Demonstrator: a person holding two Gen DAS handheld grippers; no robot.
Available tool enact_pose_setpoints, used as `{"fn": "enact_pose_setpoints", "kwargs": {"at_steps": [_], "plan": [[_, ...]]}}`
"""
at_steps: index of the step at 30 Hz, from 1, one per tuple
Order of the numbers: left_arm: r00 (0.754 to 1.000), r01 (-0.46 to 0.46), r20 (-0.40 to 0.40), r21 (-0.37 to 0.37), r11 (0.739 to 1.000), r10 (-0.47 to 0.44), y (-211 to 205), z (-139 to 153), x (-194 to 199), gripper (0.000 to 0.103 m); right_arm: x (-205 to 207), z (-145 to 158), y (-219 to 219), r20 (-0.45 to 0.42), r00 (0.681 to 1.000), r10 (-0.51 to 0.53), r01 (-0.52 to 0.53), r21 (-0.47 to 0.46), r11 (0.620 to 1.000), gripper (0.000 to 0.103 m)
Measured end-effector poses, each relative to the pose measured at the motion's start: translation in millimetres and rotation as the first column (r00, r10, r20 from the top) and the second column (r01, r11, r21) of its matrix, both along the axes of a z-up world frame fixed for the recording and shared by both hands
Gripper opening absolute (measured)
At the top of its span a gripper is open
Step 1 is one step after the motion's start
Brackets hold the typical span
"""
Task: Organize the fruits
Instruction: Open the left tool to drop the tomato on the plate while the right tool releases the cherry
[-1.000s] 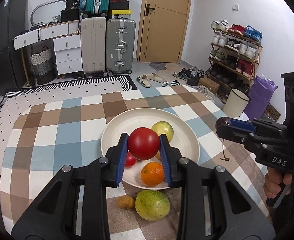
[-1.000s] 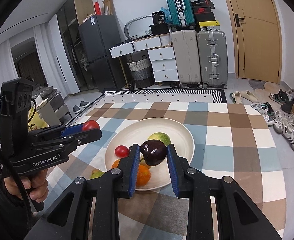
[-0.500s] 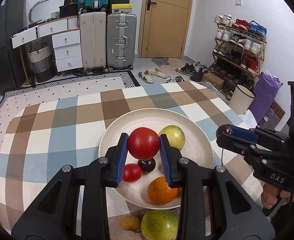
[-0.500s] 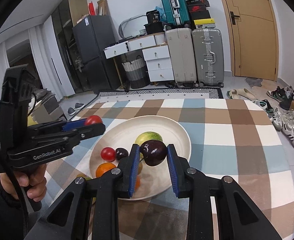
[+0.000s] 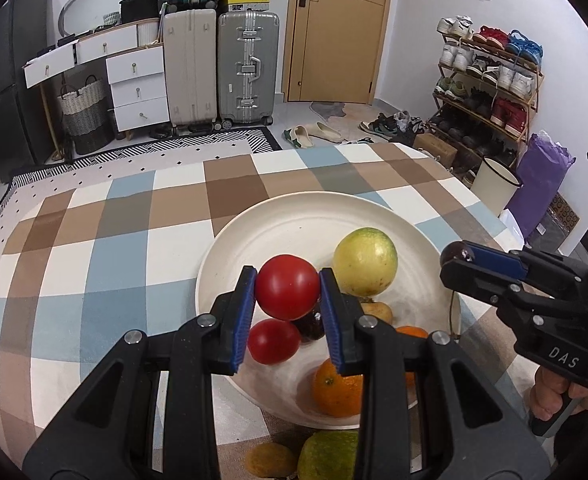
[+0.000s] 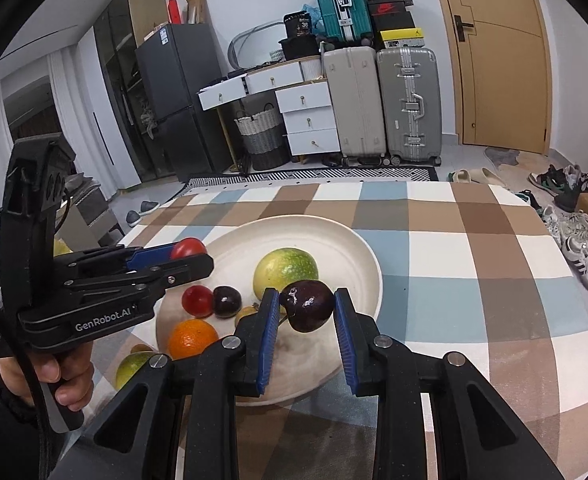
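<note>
Left tool (image 5: 287, 298) clamped on tomato (image 5: 287, 292), over plate (image 5: 294, 216). Right tool (image 6: 305, 312) clamped on plum (image 6: 307, 305), over plate's near side. Several fruits plated; green fruit (image 5: 327, 456), small brown one (image 5: 270, 460) left on surface (image 5: 94, 240).

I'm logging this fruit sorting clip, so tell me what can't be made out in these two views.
- Orange, left wrist view: right side hidden by the left gripper's finger.
- Green fruit off the plate, left wrist view: cut by the bottom edge and covered by the gripper.
- Small yellowish fruit, right wrist view: mostly behind the right gripper; kind unclear.
- Dark fruit in the right gripper: kind unclear.
</note>
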State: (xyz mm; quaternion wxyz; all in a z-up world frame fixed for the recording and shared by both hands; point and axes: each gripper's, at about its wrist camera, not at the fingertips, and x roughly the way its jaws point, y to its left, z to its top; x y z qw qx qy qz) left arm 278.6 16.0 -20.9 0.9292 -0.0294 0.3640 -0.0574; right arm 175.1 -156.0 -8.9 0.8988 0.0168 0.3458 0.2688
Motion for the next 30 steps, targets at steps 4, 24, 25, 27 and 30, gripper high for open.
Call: {"fn": "enact_pose_setpoints", "kwargs": {"at_steps": [4,24,25,27,30], "plan": [[1.000,0.001,0.007,0.011,1.000,-0.001,-1,-2,-1,0.028,2,-5,0,-0.017,1.000,-0.002,0.001,-0.011,1.000,0.028],[0.999,-0.004,0.042,-0.039,0.999,0.006,-3,15,-17,0.083,-12,9,-24,0.050,0.994,-0.098,0.097,0.013,0.995,0.094],[0.999,-0.004,0.049,-0.046,0.999,0.006,-1,18,-21,0.084,-14,11,-26,0.054,0.994,-0.100,0.099,0.020,0.995,0.098],[0.999,-0.005,0.053,-0.050,0.999,0.008,1,26,-28,0.096,-18,15,-30,0.060,0.994,-0.095,0.093,0.032,0.995,0.102],[0.997,-0.018,0.069,-0.042,0.999,0.021,3,35,-43,0.102,-24,18,-31,0.057,0.994,-0.092,0.091,0.023,0.996,0.103]]}}
